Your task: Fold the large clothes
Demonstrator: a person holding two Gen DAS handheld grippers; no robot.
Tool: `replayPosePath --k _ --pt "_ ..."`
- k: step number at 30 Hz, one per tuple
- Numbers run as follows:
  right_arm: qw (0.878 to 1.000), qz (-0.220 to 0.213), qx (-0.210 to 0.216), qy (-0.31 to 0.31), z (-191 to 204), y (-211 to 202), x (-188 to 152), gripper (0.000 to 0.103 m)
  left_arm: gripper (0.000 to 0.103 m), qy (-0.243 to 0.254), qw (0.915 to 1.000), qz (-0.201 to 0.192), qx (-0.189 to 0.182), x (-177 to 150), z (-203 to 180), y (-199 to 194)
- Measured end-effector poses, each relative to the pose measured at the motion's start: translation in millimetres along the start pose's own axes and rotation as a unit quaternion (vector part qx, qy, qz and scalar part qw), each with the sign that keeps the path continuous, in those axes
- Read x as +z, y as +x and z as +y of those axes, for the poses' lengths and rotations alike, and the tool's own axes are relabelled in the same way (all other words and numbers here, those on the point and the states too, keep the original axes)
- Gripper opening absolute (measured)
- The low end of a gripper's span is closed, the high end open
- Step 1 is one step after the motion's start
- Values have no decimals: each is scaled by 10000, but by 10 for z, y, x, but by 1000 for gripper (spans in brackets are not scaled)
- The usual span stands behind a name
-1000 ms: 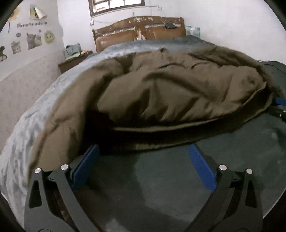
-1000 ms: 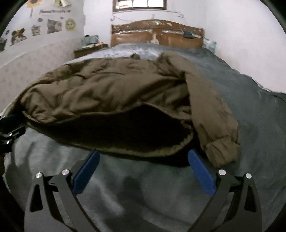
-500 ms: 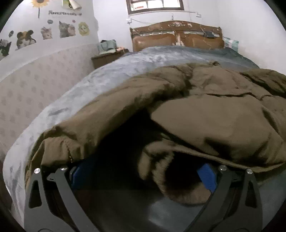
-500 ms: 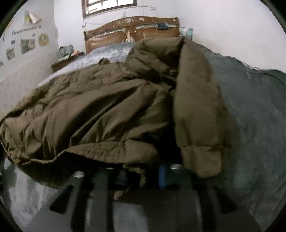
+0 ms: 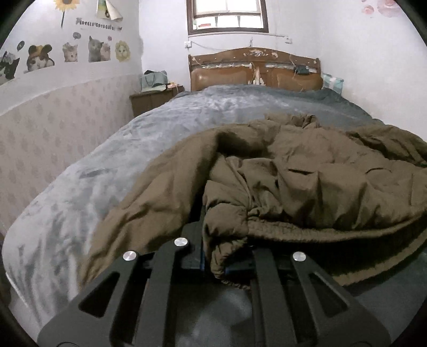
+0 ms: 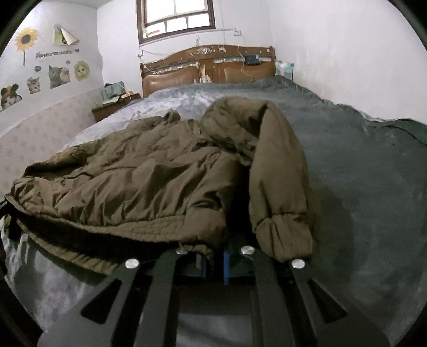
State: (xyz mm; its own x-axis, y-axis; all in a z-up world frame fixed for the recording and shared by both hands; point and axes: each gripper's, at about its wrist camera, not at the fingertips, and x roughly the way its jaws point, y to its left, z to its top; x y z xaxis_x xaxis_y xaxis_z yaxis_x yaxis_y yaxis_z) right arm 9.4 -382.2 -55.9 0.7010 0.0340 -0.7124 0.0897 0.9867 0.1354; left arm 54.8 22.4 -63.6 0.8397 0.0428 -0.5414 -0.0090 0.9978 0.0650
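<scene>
Across the bed (image 5: 165,128), covered in a grey-blue blanket, lies the olive-brown padded jacket (image 5: 307,173), crumpled and spread over the near half, its hem toward the cameras. Bed fills most of both views and runs back to a worn brown wooden headboard (image 6: 208,66) against the white far wall. Window (image 5: 226,16) sits above the headboard. Left wall carries cat stickers (image 5: 96,49) and a sunflower sticker (image 6: 25,38); a dark wooden nightstand (image 5: 152,98) with a greenish bag on top stands beside the bed's far left corner.

Right wrist view: jacket body is bunched in puffy folds, one sleeve (image 6: 280,186) drapes down the right side with its elastic cuff just above the claw arms. Jacket's ribbed hem band runs along the near edge.

Left claw (image 5: 213,263): jaws together, clamped on a bunched piece of the jacket's hem at the left corner; fabric hangs over and between the blue pads, hiding most of them.

Right claw (image 6: 213,263): jaws together, blue pads nearly meeting with the jacket's hem edge pinched between, just left of the sleeve cuff.

Far left of the right wrist view shows a dark bit of the other claw at the jacket's opposite corner, blurry.
</scene>
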Motion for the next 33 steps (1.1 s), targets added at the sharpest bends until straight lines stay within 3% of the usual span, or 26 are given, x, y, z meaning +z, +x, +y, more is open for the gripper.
replayPosePath --k 4,9,10,12,13,14,16,21,24,27,30,33 --pt "9996 4 -119 -258 7 -277 -129 8 8 97 9999 28 -92 -164 -28 -254" --pt "9989 378 22 -289 -8 -312 -303 11 11 167 9995 215 -174 -370 -17 -340" --pt "9986 439 95 -284 -20 -304 -322 17 19 168 9990 329 -243 -394 -9 -317" --pt "9988 377 126 -294 -34 -362 -335 48 45 102 9991 364 -192 -401 -2 -282" --pt "9992 240 129 -280 -35 -424 -326 68 69 -8 9994 293 -194 -398 42 -338" --pt "9996 70 133 -253 -51 -494 -295 74 79 -54 9996 210 -164 -393 76 -375" --pt "9996 -67 163 -229 -58 -555 -216 74 90 -70 9999 61 -51 -365 118 -491" --pt "9986 -403 196 -282 24 -660 15 80 95 -181 9997 51 167 -350 261 -579" --pt "9978 -513 276 -332 94 -652 98 80 95 -211 9983 206 496 -395 324 -456" --pt "9976 -527 288 -332 100 -639 98 80 95 -63 9980 -147 615 -386 314 -536" --pt "9978 -537 247 -297 86 -635 87 81 95 -546 9968 -469 359 -316 464 -737" --pt "9981 -573 116 -186 55 -610 88 83 96 -707 9943 -584 550 -247 583 -806"
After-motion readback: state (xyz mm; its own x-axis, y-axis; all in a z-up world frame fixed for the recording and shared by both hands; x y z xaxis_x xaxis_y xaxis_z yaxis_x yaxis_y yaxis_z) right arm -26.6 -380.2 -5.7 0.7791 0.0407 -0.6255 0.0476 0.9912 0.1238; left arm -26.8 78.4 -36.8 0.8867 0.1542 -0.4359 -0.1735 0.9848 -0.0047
